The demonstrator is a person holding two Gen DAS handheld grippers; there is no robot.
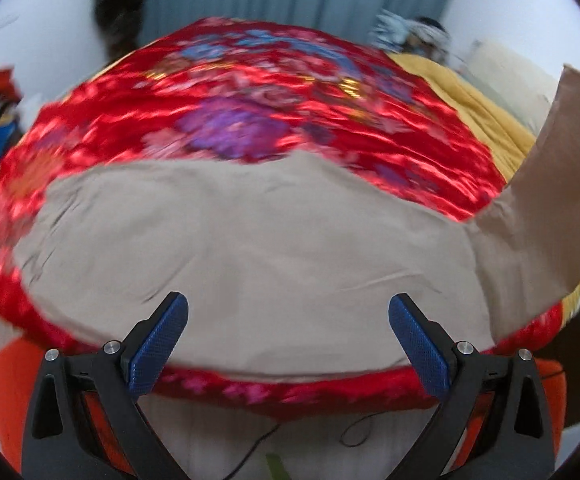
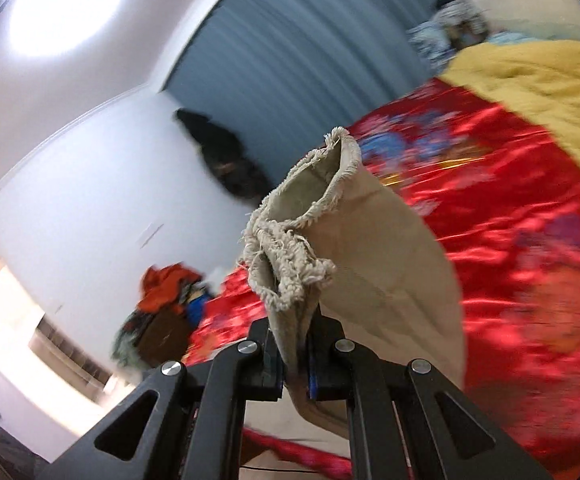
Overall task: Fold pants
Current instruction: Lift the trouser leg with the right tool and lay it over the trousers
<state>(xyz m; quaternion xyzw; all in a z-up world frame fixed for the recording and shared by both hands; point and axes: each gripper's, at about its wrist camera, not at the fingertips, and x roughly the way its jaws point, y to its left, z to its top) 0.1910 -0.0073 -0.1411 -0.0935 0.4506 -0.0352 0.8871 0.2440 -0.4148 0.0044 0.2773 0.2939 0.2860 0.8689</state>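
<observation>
Beige pants lie spread on a red flowered bedspread. One leg rises off the bed at the right of the left wrist view. My left gripper hovers open above the near part of the pants, its blue pads wide apart with nothing between them. In the right wrist view my right gripper is shut on the frayed hem end of the pants leg, which stands up bunched above the jaws while the cloth trails down to the right.
A yellow blanket covers the far right of the bed, with patterned cloth beyond it. Blue-grey curtains hang behind. A heap of clothes lies left of the bed, and a dark garment hangs on the wall.
</observation>
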